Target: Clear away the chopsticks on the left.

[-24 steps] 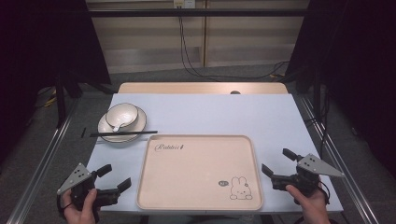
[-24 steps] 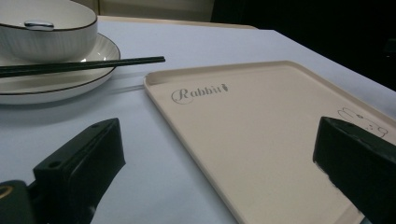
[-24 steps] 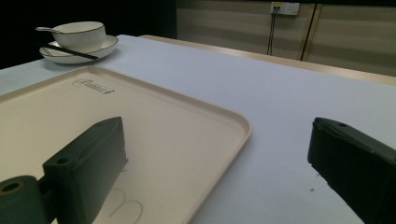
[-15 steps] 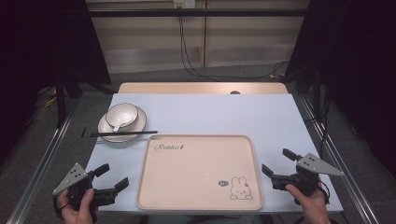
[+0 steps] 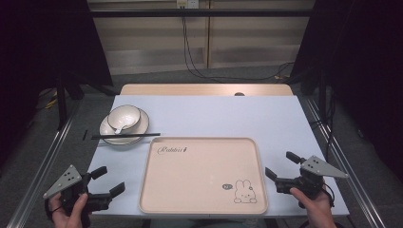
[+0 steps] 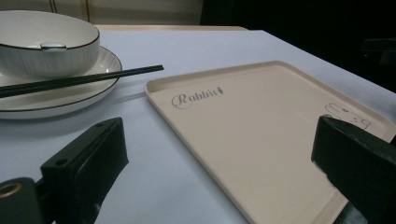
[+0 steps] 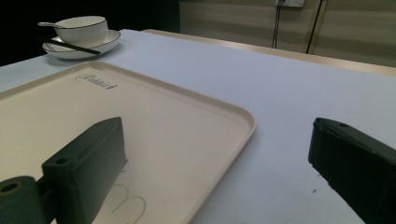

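Nearest the person, the left gripper (image 5: 107, 181) and the right gripper (image 5: 278, 167) hover low at the table's near corners, jaws spread wide and holding nothing. Between them lies the beige rectangular plastic tray (image 5: 199, 176) with a rabbit print, bare. Farther off at the left, the white black-rimmed ceramic bowl (image 5: 123, 118) with a spoon (image 5: 121, 128) sits on its matching plate (image 5: 110, 139), black chopsticks (image 5: 124, 136) laid across the rim. Judging by this, the work has hardly begun: no dish is gripped or loaded onto the tray.
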The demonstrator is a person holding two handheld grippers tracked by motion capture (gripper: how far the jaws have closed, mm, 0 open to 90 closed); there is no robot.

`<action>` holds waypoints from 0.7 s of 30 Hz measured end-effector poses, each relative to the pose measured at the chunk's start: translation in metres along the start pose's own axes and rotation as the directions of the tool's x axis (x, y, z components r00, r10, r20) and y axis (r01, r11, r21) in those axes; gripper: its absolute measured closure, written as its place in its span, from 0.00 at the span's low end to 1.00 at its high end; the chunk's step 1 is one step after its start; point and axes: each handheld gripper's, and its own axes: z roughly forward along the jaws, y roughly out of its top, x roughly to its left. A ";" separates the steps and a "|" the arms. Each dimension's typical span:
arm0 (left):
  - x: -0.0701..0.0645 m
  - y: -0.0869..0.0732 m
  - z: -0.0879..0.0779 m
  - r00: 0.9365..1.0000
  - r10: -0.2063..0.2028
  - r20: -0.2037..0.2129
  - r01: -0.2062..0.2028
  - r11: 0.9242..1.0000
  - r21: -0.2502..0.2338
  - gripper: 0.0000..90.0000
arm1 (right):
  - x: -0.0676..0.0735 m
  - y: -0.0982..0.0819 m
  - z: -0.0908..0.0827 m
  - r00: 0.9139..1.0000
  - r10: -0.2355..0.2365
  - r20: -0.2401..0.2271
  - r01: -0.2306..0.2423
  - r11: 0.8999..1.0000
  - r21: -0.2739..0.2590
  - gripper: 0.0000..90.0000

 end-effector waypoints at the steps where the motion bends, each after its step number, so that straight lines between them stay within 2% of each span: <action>1: 0.001 0.002 0.001 1.000 -0.006 0.004 0.006 1.000 0.003 0.04 | 0.000 0.000 0.000 1.000 -0.003 -0.001 0.003 1.000 -0.002 0.04; 3: 0.005 0.007 0.001 0.999 0.028 -0.017 -0.028 1.000 0.008 0.04 | 0.000 0.000 0.001 1.000 -0.006 -0.005 0.006 1.000 0.003 0.04; 6: 0.010 0.017 0.004 0.997 0.075 0.006 -0.075 0.996 0.038 0.04 | 0.000 0.000 0.003 1.000 -0.007 -0.002 0.007 1.000 0.003 0.04; 9: 0.014 0.021 0.006 0.996 0.086 0.013 -0.086 0.995 0.044 0.04 | 0.000 0.001 0.004 1.000 -0.007 -0.010 0.007 1.000 0.005 0.04; 10: 0.019 0.024 0.009 0.995 0.101 0.010 -0.101 0.993 0.058 0.04 | 0.000 0.001 0.004 1.000 -0.009 -0.012 0.009 1.000 0.005 0.04; 13: 0.026 0.027 0.012 0.993 0.113 -0.012 -0.112 0.991 0.072 0.04 | 0.000 0.001 0.004 1.000 -0.008 -0.011 0.008 1.000 -0.003 0.04; 14: 0.036 0.029 0.015 0.993 0.116 -0.016 -0.114 0.989 0.095 0.04 | 0.001 0.001 0.003 1.000 -0.007 -0.014 0.007 1.000 -0.006 0.03; 15: 0.036 0.029 0.015 0.993 0.116 -0.016 -0.114 0.989 0.095 0.04 | 0.001 0.001 0.003 1.000 -0.007 -0.014 0.007 1.000 -0.006 0.03; 16: 0.044 0.030 0.017 0.993 0.121 -0.016 -0.118 0.987 0.110 0.07 | 0.000 0.001 0.003 1.000 -0.007 -0.024 0.007 1.000 -0.011 0.02; 18: 0.052 0.032 0.019 0.988 0.152 -0.039 -0.146 0.982 0.121 0.08 | 0.001 0.002 0.003 1.000 -0.006 -0.025 0.006 1.000 -0.017 0.01; 19: 0.052 0.032 0.019 0.988 0.152 -0.039 -0.146 0.982 0.121 0.08 | 0.001 0.002 0.003 1.000 -0.006 -0.025 0.006 1.000 -0.017 0.01; 20: 0.062 0.034 0.023 0.992 0.126 -0.023 -0.122 0.983 0.138 0.08 | 0.000 0.002 0.002 0.999 -0.006 -0.036 0.005 1.000 -0.025 0.00; 21: 0.062 0.034 0.023 0.992 0.126 -0.023 -0.122 0.983 0.138 0.07 | 0.000 0.002 0.002 0.999 -0.006 -0.036 0.005 1.000 -0.025 0.00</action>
